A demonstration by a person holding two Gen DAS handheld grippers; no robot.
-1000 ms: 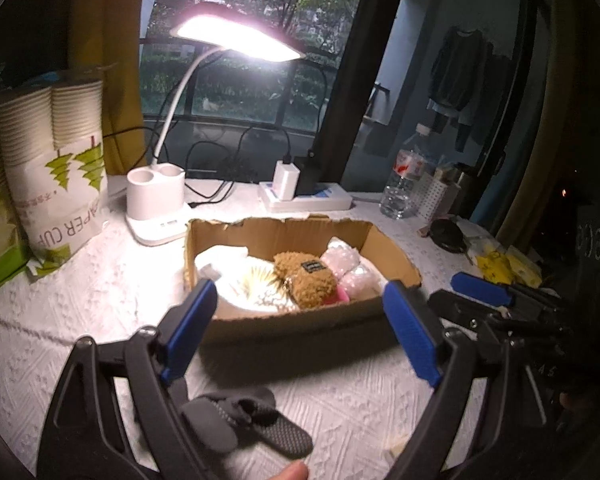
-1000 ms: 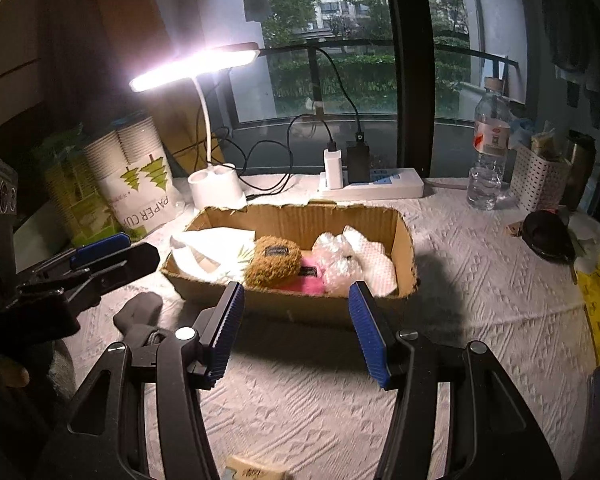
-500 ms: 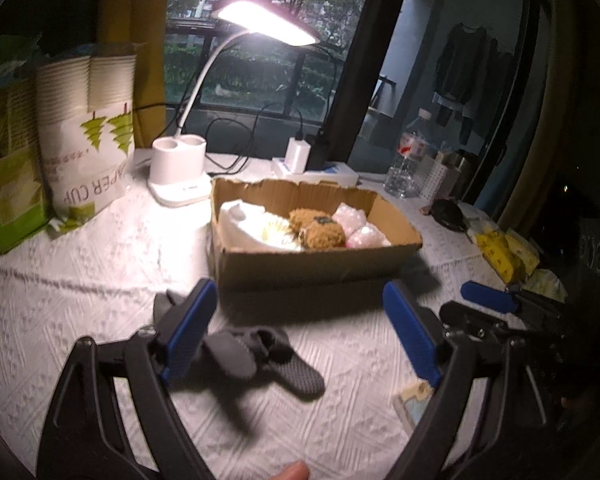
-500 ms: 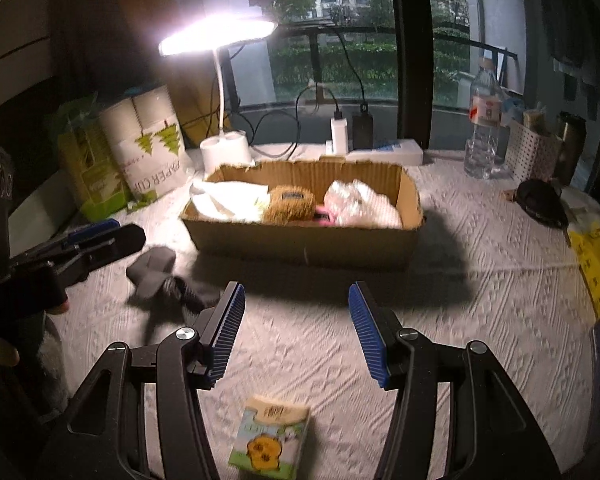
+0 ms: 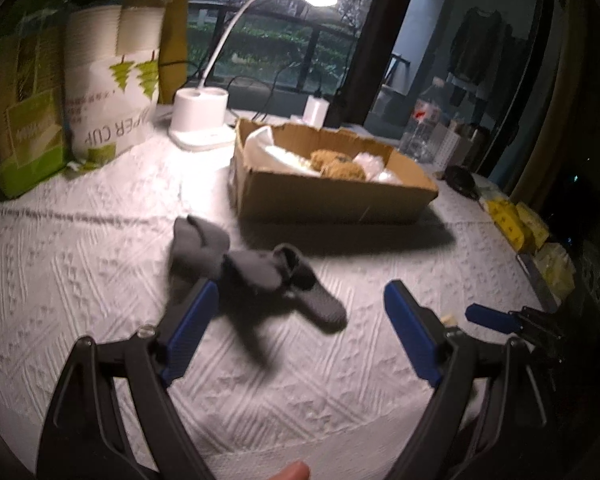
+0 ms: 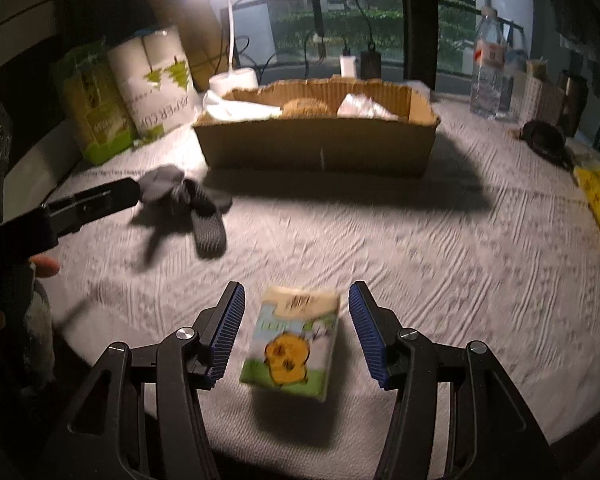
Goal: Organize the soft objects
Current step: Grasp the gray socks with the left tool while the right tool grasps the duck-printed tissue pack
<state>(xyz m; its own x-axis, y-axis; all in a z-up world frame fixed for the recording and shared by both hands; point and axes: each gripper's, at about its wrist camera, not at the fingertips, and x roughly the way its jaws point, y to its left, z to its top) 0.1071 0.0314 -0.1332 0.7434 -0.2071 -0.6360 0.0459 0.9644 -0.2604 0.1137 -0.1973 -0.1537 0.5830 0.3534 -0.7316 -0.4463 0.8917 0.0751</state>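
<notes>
The tissue pack (image 6: 291, 344) lay flat on the white tablecloth (image 6: 440, 264), between the spread, empty jaws of my right gripper (image 6: 296, 332), neither pad touching it. Its long axis ran from 6 to 12 o'clock in the right wrist view, roughly along my fingers, so I judged a squeeze across its short sides would serve. The grey socks (image 5: 256, 276) lay bunched at 11 o'clock from my left gripper (image 5: 296, 336), its jaws spread wider and holding nothing; the left was the nearer hand for them. Beyond both, at 12 o'clock, stood the cardboard box (image 6: 316, 148), already holding soft things.
</notes>
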